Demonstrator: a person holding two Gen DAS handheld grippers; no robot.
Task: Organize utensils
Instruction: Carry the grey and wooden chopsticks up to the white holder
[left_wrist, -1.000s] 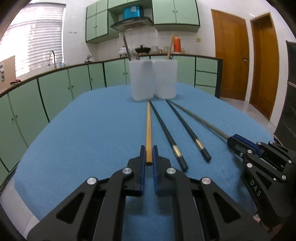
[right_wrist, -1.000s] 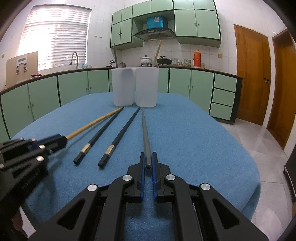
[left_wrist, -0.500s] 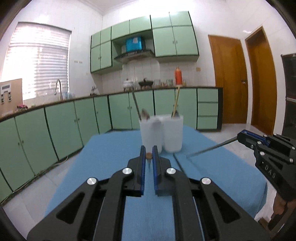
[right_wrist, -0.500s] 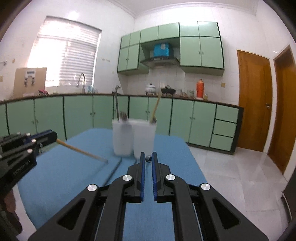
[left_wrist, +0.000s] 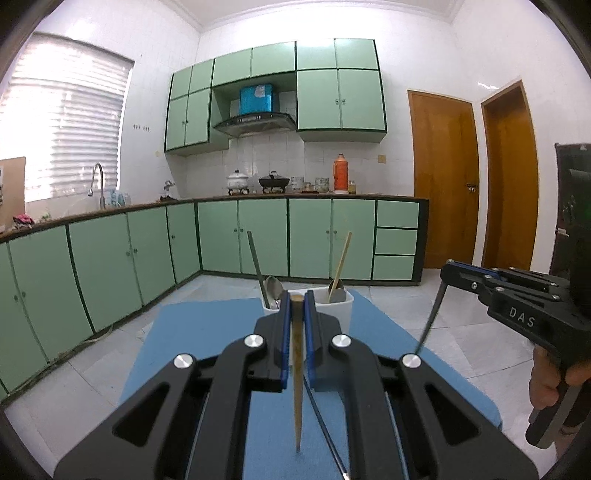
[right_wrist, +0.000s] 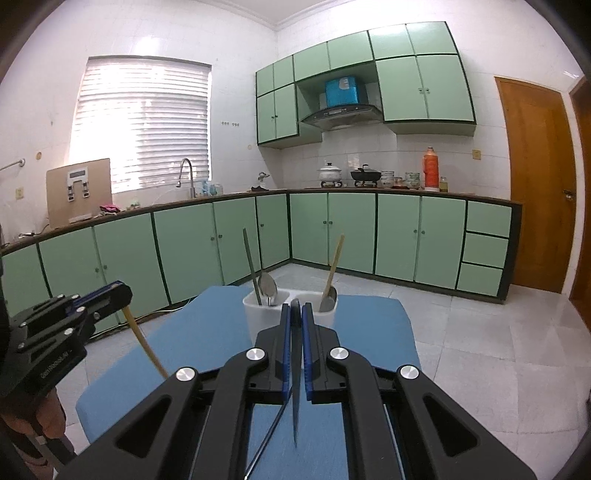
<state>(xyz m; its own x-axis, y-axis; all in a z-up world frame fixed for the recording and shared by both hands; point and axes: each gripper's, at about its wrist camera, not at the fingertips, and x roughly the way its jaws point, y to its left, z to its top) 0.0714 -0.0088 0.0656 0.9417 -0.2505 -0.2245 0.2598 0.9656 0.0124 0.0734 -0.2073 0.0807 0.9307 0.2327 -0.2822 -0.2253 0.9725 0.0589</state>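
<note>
My left gripper (left_wrist: 296, 300) is shut on the top end of a wooden chopstick (left_wrist: 296, 369), which hangs tip-down over the blue table (left_wrist: 207, 332). My right gripper (right_wrist: 295, 307) is shut on a dark grey chopstick (right_wrist: 295, 391), also hanging tip-down. Each gripper shows in the other's view, the right gripper (left_wrist: 446, 268) with its dark stick (left_wrist: 430, 321) and the left gripper (right_wrist: 126, 295) with its wooden stick (right_wrist: 147, 347). Beyond both stand two white cups: the left cup (right_wrist: 256, 314) holds a dark chopstick and a spoon, the right cup (right_wrist: 327, 315) a wooden chopstick and a spoon.
A black chopstick (left_wrist: 325, 424) lies on the blue cloth below the grippers, the black chopstick (right_wrist: 269, 435) also showing under the right gripper. Tiled floor surrounds the table. Green cabinets (right_wrist: 395, 236) and wooden doors (left_wrist: 443, 181) line the walls. A hand (left_wrist: 546, 384) grips the right handle.
Both grippers have risen from the table, each lifting its chopstick off the cloth so it swings from lying flat to hanging down. The cups now sit lower in both views.
</note>
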